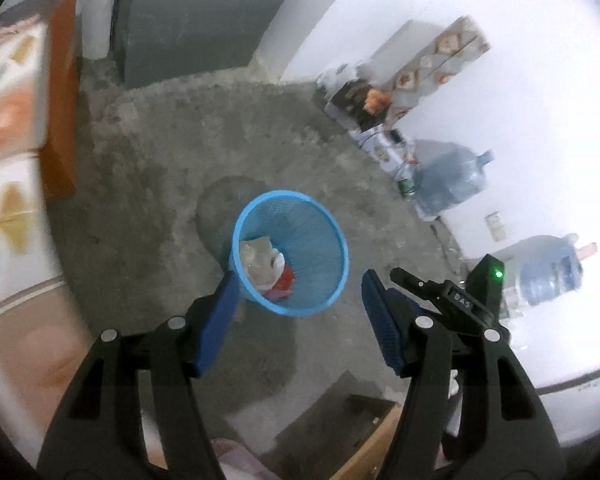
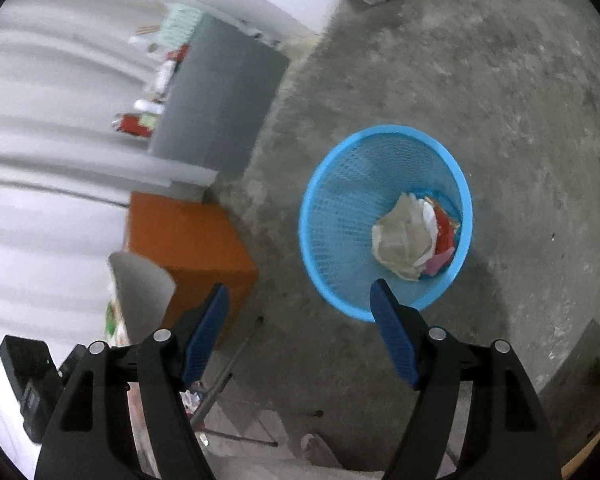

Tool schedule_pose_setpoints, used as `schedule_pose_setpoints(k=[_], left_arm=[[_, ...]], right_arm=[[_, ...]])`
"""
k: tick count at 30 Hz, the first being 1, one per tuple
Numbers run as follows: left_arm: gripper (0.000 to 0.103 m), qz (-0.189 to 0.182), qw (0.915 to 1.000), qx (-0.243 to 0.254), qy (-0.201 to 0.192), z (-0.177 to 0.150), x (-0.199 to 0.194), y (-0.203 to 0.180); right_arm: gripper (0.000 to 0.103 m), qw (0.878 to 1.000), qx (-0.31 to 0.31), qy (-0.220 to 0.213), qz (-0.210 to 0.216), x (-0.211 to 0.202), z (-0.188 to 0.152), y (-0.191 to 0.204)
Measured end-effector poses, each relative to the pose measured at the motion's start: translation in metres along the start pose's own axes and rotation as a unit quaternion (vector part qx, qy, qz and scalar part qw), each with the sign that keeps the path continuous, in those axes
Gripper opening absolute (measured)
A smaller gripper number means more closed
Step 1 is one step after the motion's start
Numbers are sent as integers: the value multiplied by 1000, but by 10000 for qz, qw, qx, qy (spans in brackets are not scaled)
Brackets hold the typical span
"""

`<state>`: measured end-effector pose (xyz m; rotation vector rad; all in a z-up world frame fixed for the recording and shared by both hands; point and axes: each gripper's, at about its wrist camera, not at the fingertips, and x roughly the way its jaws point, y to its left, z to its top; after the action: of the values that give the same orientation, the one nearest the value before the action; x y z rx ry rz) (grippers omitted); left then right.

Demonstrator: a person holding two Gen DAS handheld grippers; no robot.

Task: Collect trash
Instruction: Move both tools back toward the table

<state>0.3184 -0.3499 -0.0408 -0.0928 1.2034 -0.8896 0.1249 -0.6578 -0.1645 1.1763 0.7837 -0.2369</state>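
Left view, left gripper (image 1: pixel 296 296): jaws stood wide, nothing between the blue pads (image 1: pixel 216 328).
Left view, bin (image 1: pixel 324 216): blue mesh, upright on the grey floor (image 1: pixel 160 168), just past the fingertips at 12 o'clock.
Left view, trash (image 1: pixel 266 266): crumpled pale paper with red and pink scraps, down in the bin's bottom.
Left view, right gripper (image 1: pixel 448 296): a black part with a green light poked in at 3 o'clock; its jaws were not seen here.
Left view, bottles (image 1: pixel 452 184): two big water bottles lay along the white wall at 2 to 3 o'clock.
Left view, cabinet (image 1: pixel 196 24): grey, at 11 o'clock.
Right view, right gripper (image 2: pixel 300 306): jaws wide apart, empty, bare floor between them.
Right view, bin (image 2: pixel 340 208): at 1 o'clock, its near rim behind the right-hand fingertip (image 2: pixel 384 300); touching or not, cannot tell.
Right view, trash (image 2: pixel 408 236): pale wad on top, red and pink beside it, all inside.
Right view, box (image 2: pixel 188 232): orange, at 10 o'clock, well left of the bin.
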Motion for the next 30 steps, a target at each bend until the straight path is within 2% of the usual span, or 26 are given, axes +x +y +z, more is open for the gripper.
schedule_pose_setpoints(k=[3, 6, 8, 11, 14, 19, 23, 26, 27, 30], left_arm=[[60, -72, 9994, 142, -293, -12, -63, 9], [61, -12, 9968, 183, -776, -23, -127, 20], [61, 13, 9947, 133, -1018, -30, -156, 25], [63, -99, 9906, -6, -1364, -43, -197, 35], [67, -165, 9854, -140, -1686, -63, -236, 49], [69, 224, 9745, -468, -2183, -100, -307, 93], [69, 499, 9590, -858, -2653, -134, -364, 132], [69, 659, 9508, -1057, -2837, -159, -389, 155], [69, 697, 9496, -1100, -2852, -164, -394, 160], [69, 795, 9473, -1275, -2829, -183, -404, 179]], right_arm=[[71, 9989, -406, -49, 238, -22, -13, 23], [71, 9965, -764, -26, 345, -32, -18, 51], [71, 9963, -822, -64, 257, -34, -17, 65], [71, 9954, -868, -69, 400, -39, -26, 86], [71, 9897, -1348, -9, 483, -49, -49, 119], [71, 9681, -2432, 241, 547, -62, -99, 178], [71, 9452, -3167, 500, 618, -60, -137, 226], [71, 9302, -3530, 681, 742, -53, -161, 254], [71, 9232, -3673, 776, 818, -48, -173, 267], [71, 9143, -3829, 948, 917, -34, -193, 291]])
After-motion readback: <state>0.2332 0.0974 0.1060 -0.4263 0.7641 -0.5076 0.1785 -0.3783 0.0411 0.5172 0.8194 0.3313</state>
